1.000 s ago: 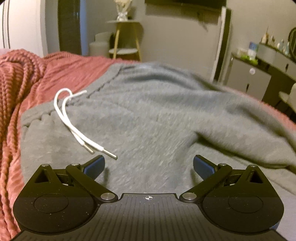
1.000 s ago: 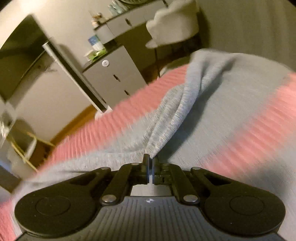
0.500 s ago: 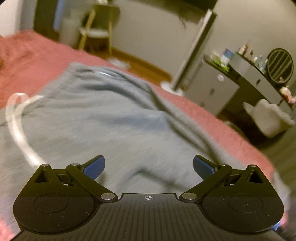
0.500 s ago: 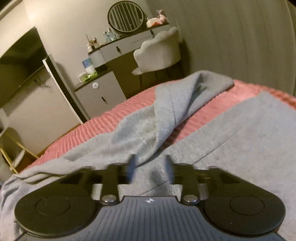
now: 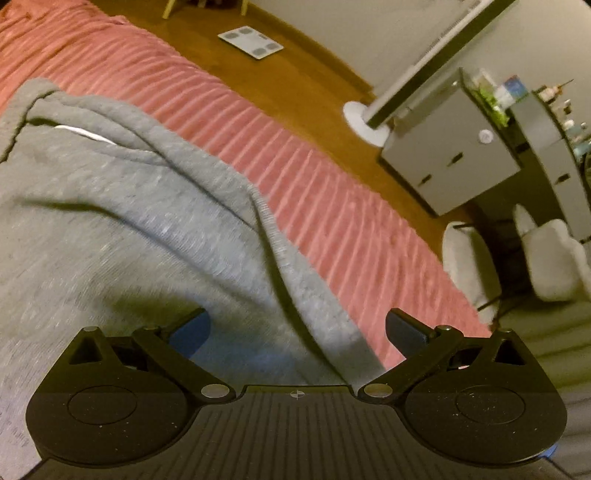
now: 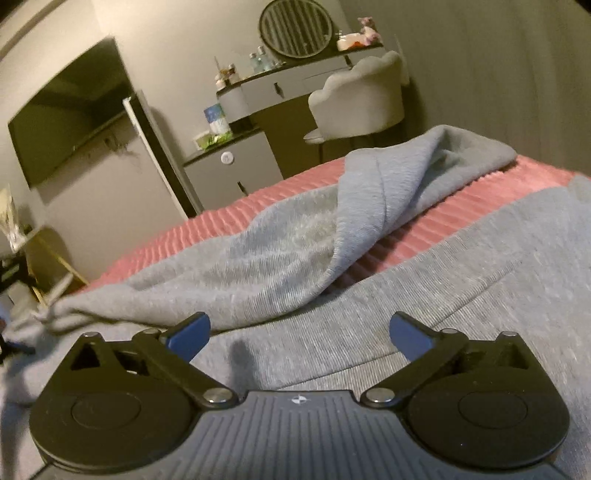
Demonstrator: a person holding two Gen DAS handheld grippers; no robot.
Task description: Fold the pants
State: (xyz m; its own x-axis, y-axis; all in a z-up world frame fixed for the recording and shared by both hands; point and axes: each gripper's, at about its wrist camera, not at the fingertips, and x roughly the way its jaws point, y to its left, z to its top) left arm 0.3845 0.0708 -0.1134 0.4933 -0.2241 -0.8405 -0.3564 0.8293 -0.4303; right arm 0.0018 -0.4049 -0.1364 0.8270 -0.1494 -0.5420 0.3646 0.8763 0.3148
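Two grippers hang over one pair of grey pants (image 6: 461, 295) spread across a bed with a ribbed pink bedspread (image 5: 332, 206). The left gripper (image 5: 297, 328) is spread wide with nothing between its fingers, tilted down over the cloth near the bed's edge. The right gripper (image 6: 299, 332) has its jaws opening, already wide apart, with only flat cloth lying beneath and nothing pinched.

The pants look like thick, soft sweatpant fleece: limp, light, not slippery, likely to sag and drag when lifted rather than keep a shape. In the right wrist view one leg (image 6: 369, 206) lies twisted and doubled over itself, running off toward the far corner of the bed, with a strip of bedspread showing between it and the flatter leg. A good hold would probably be a pinch on a hem or a raised crease such as the ridge (image 5: 273, 236) in the left wrist view, where the cloth stands up from the bed.

Around the bed are a wooden floor with a white bathroom scale (image 5: 250, 42), grey cabinets (image 5: 450, 147), a pale chair (image 6: 362, 96) and a round mirror (image 6: 295, 27). All stand well apart from the pants; nothing on the bed blocks either gripper.
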